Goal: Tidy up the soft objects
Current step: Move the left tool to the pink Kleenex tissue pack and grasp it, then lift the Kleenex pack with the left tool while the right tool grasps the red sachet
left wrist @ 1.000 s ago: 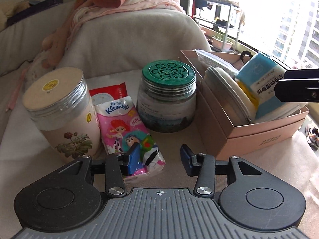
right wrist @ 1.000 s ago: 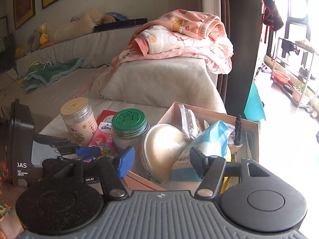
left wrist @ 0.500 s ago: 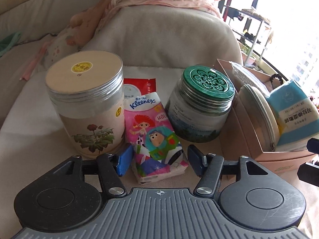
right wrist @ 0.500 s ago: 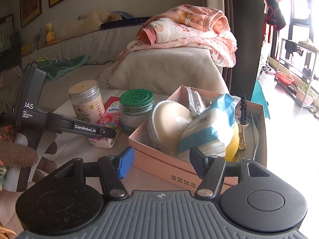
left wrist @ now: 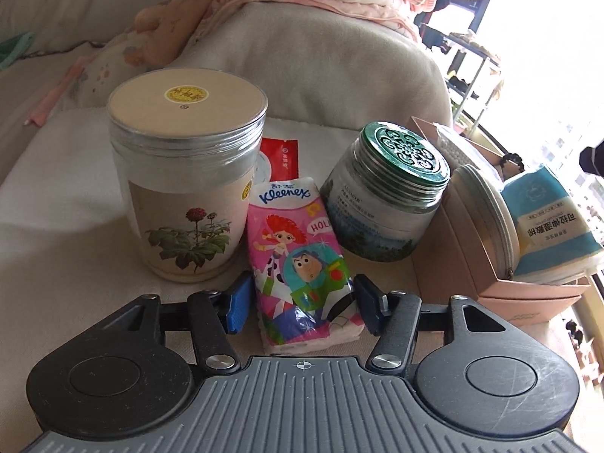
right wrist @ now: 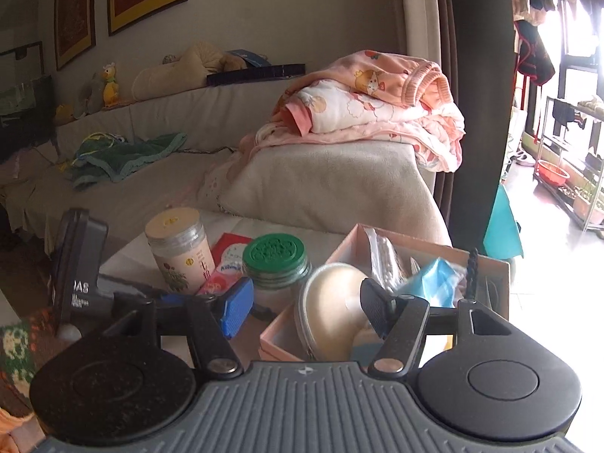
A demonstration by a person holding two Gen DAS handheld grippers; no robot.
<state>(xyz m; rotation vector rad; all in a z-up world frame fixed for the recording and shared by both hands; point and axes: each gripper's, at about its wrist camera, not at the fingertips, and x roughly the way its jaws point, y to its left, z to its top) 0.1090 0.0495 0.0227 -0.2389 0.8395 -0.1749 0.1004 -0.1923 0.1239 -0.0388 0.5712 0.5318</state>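
"Kleenex" on the tissue pack (left wrist: 298,260)

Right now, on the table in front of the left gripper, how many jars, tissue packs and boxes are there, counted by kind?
Jars: 2, the beige-lid jar and the green-lid jar.
Tissue packs: 2, the Kleenex pack and the red pack behind it.
Boxes: 1, the pink box.
Total: 5.

1. Kleenex pack (left wrist: 298,260) lies between flower jar (left wrist: 187,188) on its left and vented-lid jar (left wrist: 385,200) on its right
2. sachet (left wrist: 279,158) lies behind the pack
3. box (left wrist: 528,294) sits right of vented-lid jar, holding round pouch (left wrist: 487,211) and wipes pack (left wrist: 551,222)
4. sofa arm (left wrist: 321,71) stands behind, folded blankets (right wrist: 377,113) on top
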